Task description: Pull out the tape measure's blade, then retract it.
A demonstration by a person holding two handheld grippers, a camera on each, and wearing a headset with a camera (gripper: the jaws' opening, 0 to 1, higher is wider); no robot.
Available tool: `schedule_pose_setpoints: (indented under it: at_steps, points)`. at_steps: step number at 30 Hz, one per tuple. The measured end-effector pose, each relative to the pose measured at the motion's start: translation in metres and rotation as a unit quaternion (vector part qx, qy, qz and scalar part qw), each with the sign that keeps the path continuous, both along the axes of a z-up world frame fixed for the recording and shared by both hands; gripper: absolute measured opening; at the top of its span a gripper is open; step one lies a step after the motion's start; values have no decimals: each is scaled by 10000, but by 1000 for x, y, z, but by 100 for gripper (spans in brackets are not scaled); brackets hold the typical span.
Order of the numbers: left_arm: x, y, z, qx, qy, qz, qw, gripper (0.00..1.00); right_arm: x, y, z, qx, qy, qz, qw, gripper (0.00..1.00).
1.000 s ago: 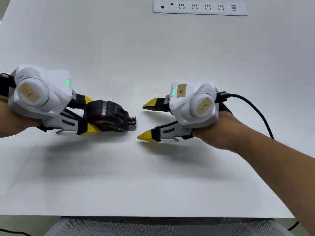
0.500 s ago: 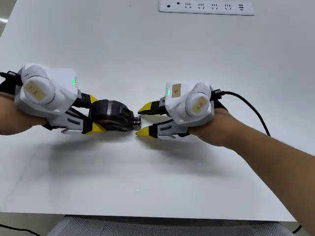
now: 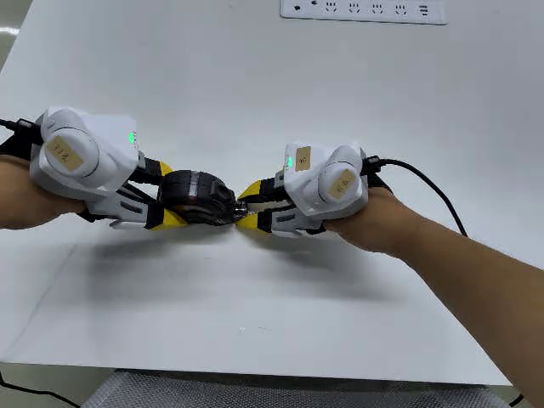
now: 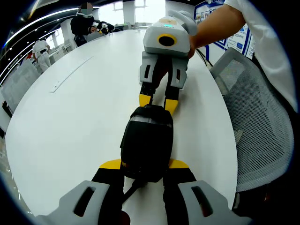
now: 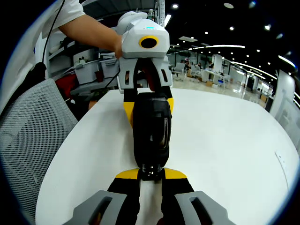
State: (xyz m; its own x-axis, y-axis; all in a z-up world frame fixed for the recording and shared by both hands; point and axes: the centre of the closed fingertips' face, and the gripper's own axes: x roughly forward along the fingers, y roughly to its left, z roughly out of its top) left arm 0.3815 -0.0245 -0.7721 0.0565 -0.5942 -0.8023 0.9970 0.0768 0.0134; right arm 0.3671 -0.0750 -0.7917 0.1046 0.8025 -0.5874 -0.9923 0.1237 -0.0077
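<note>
A black tape measure [image 3: 200, 197] lies on the white table [image 3: 255, 102], and my left gripper [image 3: 166, 194] is shut on its case from the left. In the left gripper view the case [image 4: 146, 140] sits between the yellow fingertips of the left gripper [image 4: 145, 165]. My right gripper [image 3: 247, 206] faces it from the right, jaws pinched in on the blade's end hook [image 3: 239, 206]. In the right gripper view the hook [image 5: 151, 171] lies between the tips of the right gripper [image 5: 151, 174], with the case [image 5: 151, 124] beyond. No blade is drawn out.
A white power strip [image 3: 365, 10] lies at the table's far edge. A black cable [image 3: 433, 191] trails from the right gripper over the table. A grey mesh chair [image 3: 255, 393] sits below the near edge. People stand at the far end of the table [image 4: 89, 21].
The right gripper has moved left to the tape measure's mouth and its jaws have narrowed around the hook. The left gripper still holds the case.
</note>
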Motion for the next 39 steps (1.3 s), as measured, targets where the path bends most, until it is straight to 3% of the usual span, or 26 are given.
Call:
schedule_pose_setpoints:
  at_steps: [2,13,24,39]
  points:
    - [0,0,0,3,-4,-4,10000,26,1,1,0,-5,-74,65,10000,13]
    - [0,1,0,10,-7,-45,10000,26,0,1,1,124,61,23,9999,11]
    - [-1,1,1,10,-13,-30,10000,26,0,1,1,161,33,30,9999,10]
    - [-1,1,0,58,-105,-93,9999,26,-1,-1,1,148,-25,-27,9999,8]
